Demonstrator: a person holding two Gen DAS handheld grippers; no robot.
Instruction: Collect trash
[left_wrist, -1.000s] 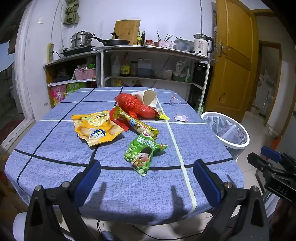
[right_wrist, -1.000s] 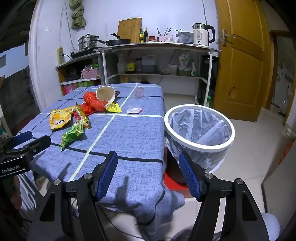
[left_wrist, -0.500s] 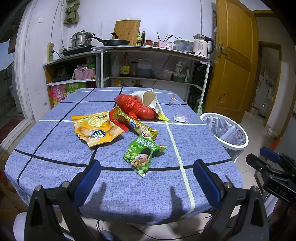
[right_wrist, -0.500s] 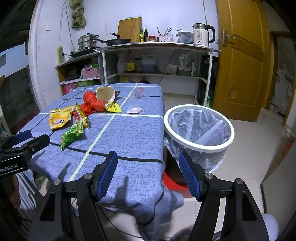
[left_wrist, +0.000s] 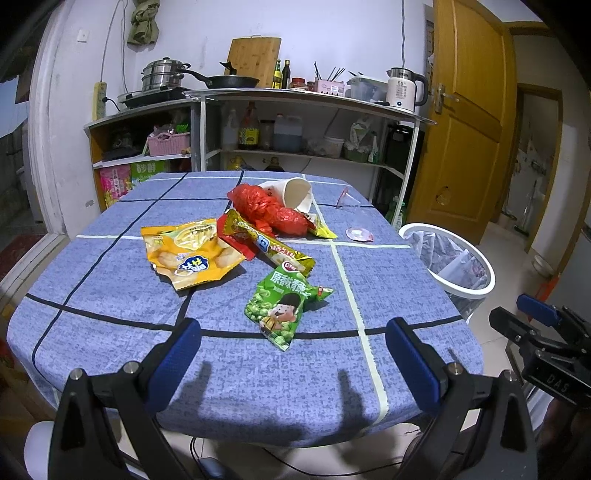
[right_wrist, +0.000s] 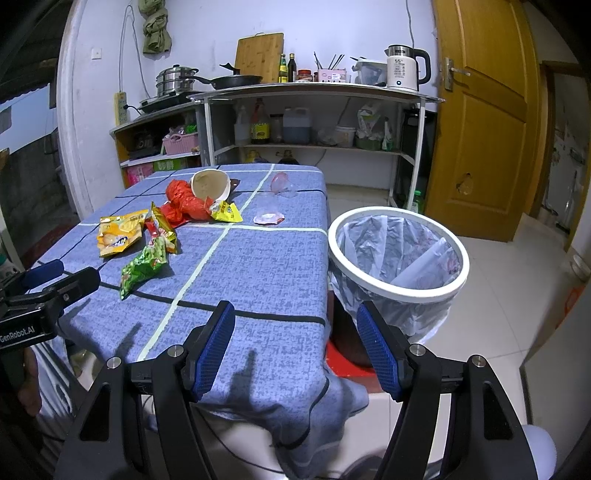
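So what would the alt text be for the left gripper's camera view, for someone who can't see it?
An open left gripper hovers at the near edge of a blue checked table strewn with trash: a green snack bag nearest, a yellow snack bag, a red plastic bag, a tipped paper cup. A lined bin stands right.

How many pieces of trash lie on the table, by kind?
Snack wrappers: 4 (orange, red-yellow, green, small yellow)
Red plastic bag: 1
Paper cup: 1
Clear jelly cup: 1
Peeled lid: 1
Total: 8
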